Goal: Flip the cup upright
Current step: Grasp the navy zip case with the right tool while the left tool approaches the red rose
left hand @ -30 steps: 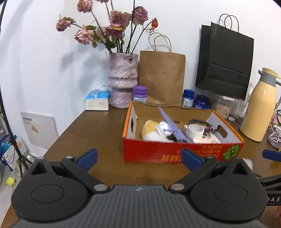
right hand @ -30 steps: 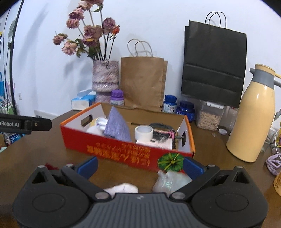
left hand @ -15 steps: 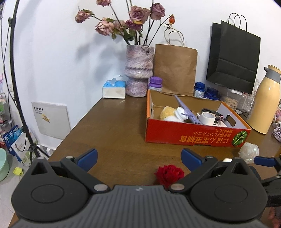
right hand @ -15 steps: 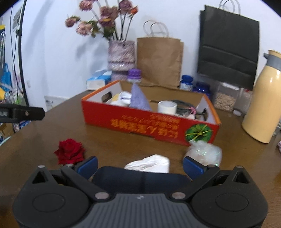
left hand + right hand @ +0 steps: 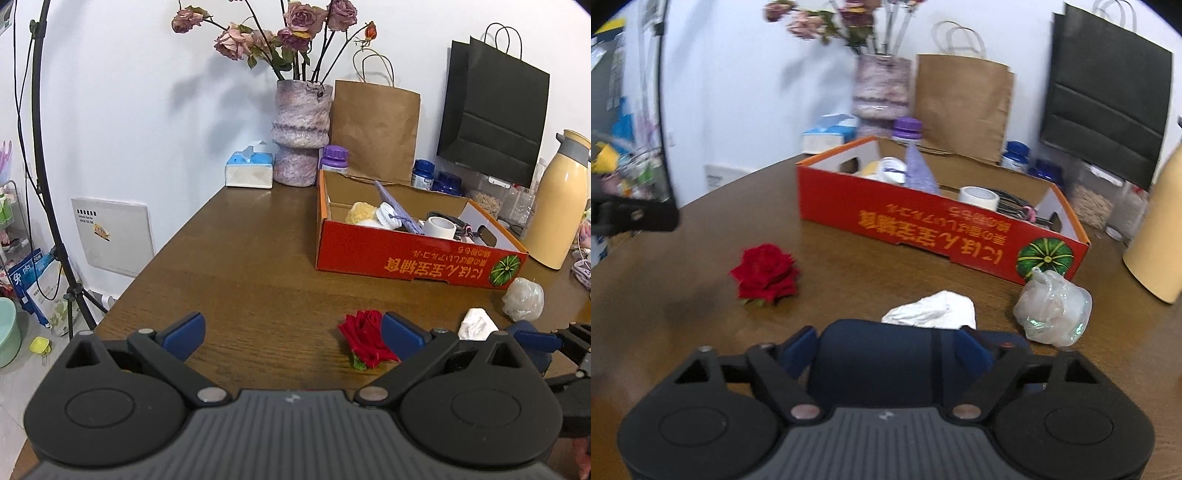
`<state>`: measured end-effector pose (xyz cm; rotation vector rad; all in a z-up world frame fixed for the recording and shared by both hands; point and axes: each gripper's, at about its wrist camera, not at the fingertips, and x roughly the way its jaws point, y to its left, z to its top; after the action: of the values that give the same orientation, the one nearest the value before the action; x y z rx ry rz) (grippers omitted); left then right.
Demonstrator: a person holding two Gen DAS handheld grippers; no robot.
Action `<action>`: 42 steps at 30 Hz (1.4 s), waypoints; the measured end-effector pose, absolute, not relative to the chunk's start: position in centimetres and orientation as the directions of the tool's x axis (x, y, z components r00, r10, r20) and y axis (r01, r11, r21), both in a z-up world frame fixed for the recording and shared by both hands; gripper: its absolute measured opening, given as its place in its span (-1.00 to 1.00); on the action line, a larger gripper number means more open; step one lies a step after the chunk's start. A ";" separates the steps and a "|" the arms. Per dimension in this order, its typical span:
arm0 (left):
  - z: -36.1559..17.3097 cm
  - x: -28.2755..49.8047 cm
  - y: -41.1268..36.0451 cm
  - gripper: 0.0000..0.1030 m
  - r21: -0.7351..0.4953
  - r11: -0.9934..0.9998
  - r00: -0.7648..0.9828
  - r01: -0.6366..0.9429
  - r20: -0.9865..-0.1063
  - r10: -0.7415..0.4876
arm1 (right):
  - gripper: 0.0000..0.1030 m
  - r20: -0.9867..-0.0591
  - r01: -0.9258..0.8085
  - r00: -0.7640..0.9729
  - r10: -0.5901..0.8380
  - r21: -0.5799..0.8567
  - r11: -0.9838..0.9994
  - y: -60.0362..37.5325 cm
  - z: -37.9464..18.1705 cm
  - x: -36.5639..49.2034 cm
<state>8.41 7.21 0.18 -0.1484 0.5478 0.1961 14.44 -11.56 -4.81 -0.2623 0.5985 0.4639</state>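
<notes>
A dark navy cup [image 5: 879, 362] fills the space between my right gripper's [image 5: 886, 347] fingers, low in the right wrist view. Both blue fingertips [image 5: 798, 349] press against its sides, so the gripper is shut on the cup. The cup's rim and base are hidden, and I cannot tell which way up it is. My left gripper [image 5: 293, 326] hovers open over bare brown table [image 5: 240, 280] with nothing between its fingers. Part of the left gripper [image 5: 631, 218] shows as a black bar at the left of the right wrist view.
A red fabric rose [image 5: 764, 273] lies left of the cup, a crumpled white tissue [image 5: 934, 310] just beyond it, and a clear plastic wad [image 5: 1052, 310] to the right. Farther back stand a red cardboard box [image 5: 923, 225] of odds and ends, a vase [image 5: 301, 133], paper bags and a yellow thermos [image 5: 557, 206].
Both grippers have drawn back from the red box toward the near table edge. The navy cup came in between the right fingers, which have narrowed onto it. The rose and tissue came into view.
</notes>
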 end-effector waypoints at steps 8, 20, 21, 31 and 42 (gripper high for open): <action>-0.4 7.6 6.6 1.00 -0.087 0.973 0.827 -0.213 -0.546 0.132 | 0.25 -0.624 -0.581 0.672 0.400 -0.108 0.807 -13.8 -4.6 11.8; -0.7 6.9 5.3 1.00 -0.088 0.976 0.825 -0.197 -0.553 0.117 | 0.13 -0.649 -0.559 0.659 0.381 -0.083 0.825 -17.6 -4.8 10.7; -0.6 6.9 5.2 1.00 -0.088 0.976 0.825 -0.198 -0.552 0.118 | 0.23 -0.636 -0.550 0.662 0.397 -0.051 0.834 -17.8 -4.5 10.8; -0.6 6.9 4.6 1.00 -0.098 0.978 0.828 -0.185 -0.552 0.101 | 0.80 -0.623 -0.248 0.741 0.250 0.093 0.964 -16.0 -4.3 16.0; -1.2 7.2 4.8 1.00 -0.107 0.976 0.820 -0.189 -0.564 0.097 | 0.66 -0.664 -0.377 0.692 0.283 0.001 0.926 -16.1 -6.0 16.1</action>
<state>7.25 4.77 -1.21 -0.1615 0.5910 0.1531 16.07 -16.06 -5.96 -0.1395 0.7178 0.3699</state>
